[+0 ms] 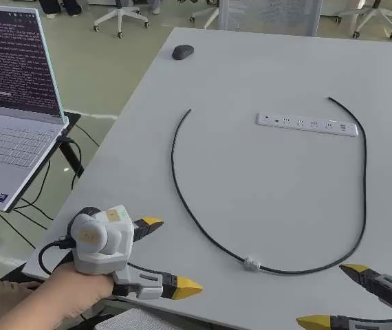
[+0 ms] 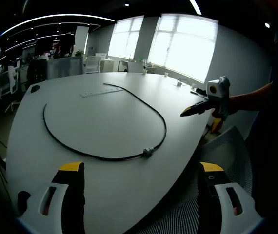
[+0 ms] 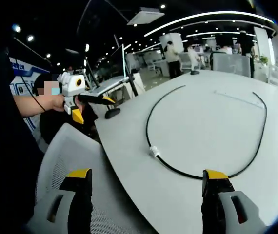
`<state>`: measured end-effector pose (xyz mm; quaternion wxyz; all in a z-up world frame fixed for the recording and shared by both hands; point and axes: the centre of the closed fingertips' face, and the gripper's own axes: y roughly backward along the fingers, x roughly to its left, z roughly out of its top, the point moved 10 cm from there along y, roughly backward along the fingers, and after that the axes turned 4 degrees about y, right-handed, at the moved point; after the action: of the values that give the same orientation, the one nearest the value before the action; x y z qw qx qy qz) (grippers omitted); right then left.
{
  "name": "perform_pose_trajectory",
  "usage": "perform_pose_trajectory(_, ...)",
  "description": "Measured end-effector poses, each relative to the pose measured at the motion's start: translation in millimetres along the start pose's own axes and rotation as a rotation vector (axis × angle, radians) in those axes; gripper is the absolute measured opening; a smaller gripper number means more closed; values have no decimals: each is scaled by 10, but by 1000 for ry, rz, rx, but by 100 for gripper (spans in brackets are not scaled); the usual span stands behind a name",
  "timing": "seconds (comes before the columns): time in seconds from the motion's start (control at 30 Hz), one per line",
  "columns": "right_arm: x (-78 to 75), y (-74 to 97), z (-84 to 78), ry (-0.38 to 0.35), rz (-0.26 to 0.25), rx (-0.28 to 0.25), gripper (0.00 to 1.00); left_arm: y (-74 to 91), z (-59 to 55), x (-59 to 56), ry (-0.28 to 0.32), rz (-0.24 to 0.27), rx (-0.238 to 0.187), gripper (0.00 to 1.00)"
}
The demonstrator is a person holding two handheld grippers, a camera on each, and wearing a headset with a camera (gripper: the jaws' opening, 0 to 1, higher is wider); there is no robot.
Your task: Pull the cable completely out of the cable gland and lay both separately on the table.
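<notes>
L gripper (image 1: 177,253), R gripper (image 1: 325,294) (jaws apart, both empty) near table (image 1: 251,69) edge; gland (image 1: 252,262) on cable (image 1: 172,165) lies betw. them.

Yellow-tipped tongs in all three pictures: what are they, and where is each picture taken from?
No robot: a person holds a two-jaw gripper in each hand, the left gripper and the right gripper. The head view comes from a headset camera; each round gripper view from a camera riding on that gripper. On the white table lie a black cable threaded through a small white cable gland, a power strip and a mouse; a laptop stands beside it. Both grippers are open and hold nothing.
</notes>
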<state>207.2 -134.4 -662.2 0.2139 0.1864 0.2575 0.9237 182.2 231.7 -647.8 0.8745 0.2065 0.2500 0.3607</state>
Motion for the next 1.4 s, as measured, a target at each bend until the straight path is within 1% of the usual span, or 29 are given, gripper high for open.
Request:
perform_pose_trajectory(0.07,-4,0,0,-2,1,0,94,-16,-4,6,6,-2,5,96)
perform_pose_trajectory(0.17,-11,-10,-6,-2,4,2,93,-31,10,14,-2,-5,0,94)
perform_pose_trajectory(0.23,-9,-20,-12,4,5,8,93,-49,20,27,12,-4,11,96)
perform_pose_trajectory(0.33,-8,-35,-15,7,8,12,93,-56,27,33,9,-3,18,97)
perform_pose_trajectory(0.47,-22,-48,-10,-2,10,15,93,-59,43,29,1,-4,13,96)
perform_pose_trajectory(0.57,-54,-44,65,-49,1,-32,93,-69,36,35,0,-4,26,96)
perform_pose_trajectory(0.63,-62,-46,85,-50,3,-35,93,-75,32,43,-2,-2,31,96)
perform_pose_trajectory(0.77,-46,-76,95,-13,10,-10,93,-91,34,55,0,-6,33,96)
perform_pose_trajectory(0.93,-38,-102,111,11,12,10,92,-107,34,63,0,-9,32,96)
perform_pose_trajectory(1.03,-39,-131,154,23,16,13,91,-109,32,55,-8,-13,40,96)
perform_pose_trajectory(1.1,-58,-156,182,31,15,17,89,-108,37,50,-6,-17,37,96)
perform_pose_trajectory(1.2,-79,-193,227,38,16,19,89,-112,44,43,-12,-23,41,97)
perform_pose_trajectory(1.27,-88,-219,259,53,18,28,89,-117,41,51,-19,-21,52,97)
perform_pose_trajectory(1.4,-117,-254,332,73,19,33,88,-118,38,94,-6,-18,45,99)
